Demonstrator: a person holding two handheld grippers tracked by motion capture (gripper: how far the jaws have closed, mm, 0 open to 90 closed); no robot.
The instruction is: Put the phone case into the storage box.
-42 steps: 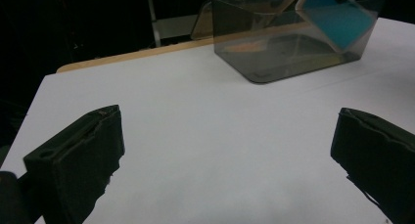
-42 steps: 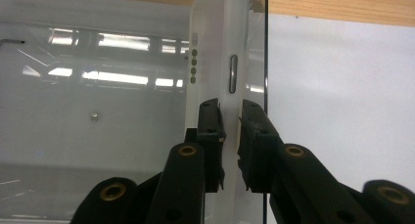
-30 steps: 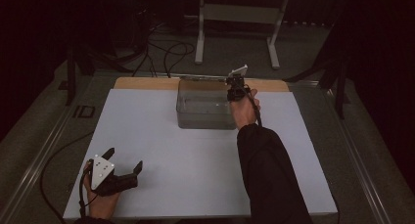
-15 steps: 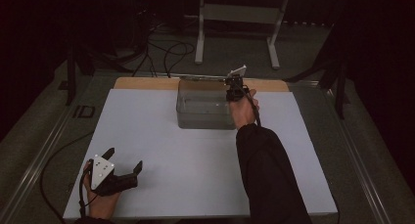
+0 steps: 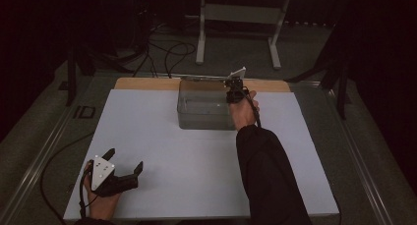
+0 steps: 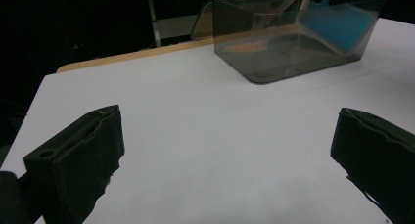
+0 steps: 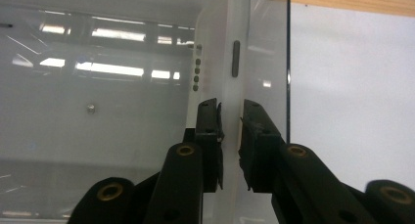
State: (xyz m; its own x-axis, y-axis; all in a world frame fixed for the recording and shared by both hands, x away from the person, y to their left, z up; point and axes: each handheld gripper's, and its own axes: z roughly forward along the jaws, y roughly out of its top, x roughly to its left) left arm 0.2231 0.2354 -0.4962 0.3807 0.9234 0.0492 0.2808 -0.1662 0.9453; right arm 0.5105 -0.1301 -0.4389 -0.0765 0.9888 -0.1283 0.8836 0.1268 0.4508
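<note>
Work is judged roughly midway: a slim white slab (image 7: 230,62) (perhaps a phone, the view being dim) is clamped by the right gripper (image 7: 230,121) over the clear box (image 5: 204,107), not yet released inside, while the left gripper (image 5: 123,168) is rested wide open.

My overhead camera looks forward across the table (image 5: 162,136); the left one views it low from the near-left corner, sharing the clear bin (image 6: 293,48); the right sits tight against that bin.
</note>
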